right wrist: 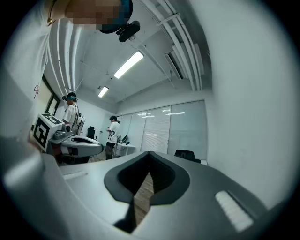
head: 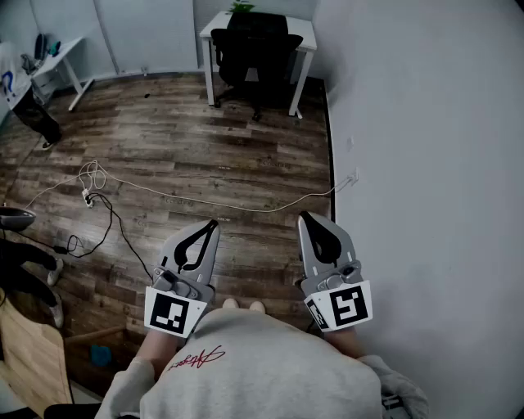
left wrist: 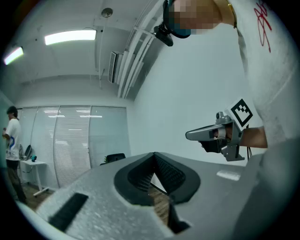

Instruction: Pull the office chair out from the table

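The left tool (head: 211,224) and the right tool (head: 303,218) are both closed and empty. Far ahead of them, across the floor (head: 205,147), the chair (head: 255,49) stands under the counter (head: 306,39). The approach seems in hand. The next move probably needs walking closer and opening a tool for the backrest.

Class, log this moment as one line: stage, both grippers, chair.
stage: chair not yet reached | left gripper: jaws shut, empty | right gripper: jaws shut, empty | office chair: at white table, far off
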`<state>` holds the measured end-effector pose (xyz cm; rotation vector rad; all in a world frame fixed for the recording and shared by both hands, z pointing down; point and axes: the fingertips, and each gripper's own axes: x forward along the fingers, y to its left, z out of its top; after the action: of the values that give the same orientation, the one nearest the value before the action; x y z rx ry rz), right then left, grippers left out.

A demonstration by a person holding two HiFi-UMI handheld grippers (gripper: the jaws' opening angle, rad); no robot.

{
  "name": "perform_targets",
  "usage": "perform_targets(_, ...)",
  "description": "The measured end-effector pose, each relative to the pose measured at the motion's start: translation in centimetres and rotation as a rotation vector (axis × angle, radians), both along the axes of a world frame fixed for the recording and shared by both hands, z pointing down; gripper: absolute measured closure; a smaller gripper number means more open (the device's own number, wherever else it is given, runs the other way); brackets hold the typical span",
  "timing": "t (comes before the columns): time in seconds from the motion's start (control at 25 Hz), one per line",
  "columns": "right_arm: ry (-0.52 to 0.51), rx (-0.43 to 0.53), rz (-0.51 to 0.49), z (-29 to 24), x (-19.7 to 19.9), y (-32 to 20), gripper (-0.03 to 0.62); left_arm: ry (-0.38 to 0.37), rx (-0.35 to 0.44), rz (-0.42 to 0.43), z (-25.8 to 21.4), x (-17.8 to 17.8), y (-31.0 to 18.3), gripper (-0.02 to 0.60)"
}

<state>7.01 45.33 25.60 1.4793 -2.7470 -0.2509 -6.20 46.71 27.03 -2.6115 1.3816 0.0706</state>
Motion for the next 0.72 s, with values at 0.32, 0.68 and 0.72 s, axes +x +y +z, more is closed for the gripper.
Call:
perform_targets(0.32, -0.007, 0.004, 0.025, -0.2, 1.6, 0.4, 0.595, 0.000, -0.007, 0.001, 0.0, 0.6, 0.6, 0.586)
perform_targets(0.68, 0.001, 0.002, 0.029, 0.0, 3.0, 1.2, 0.595, 0.004, -0.011, 0.000, 0.0, 2.1, 1.4, 0.586)
perform_targets(0.72, 0.001, 0.001, 0.030, 0.1, 3.3, 1.3, 0.595, 0.004, -0.014, -0.001, 0.1, 2.4, 1.4, 0.586)
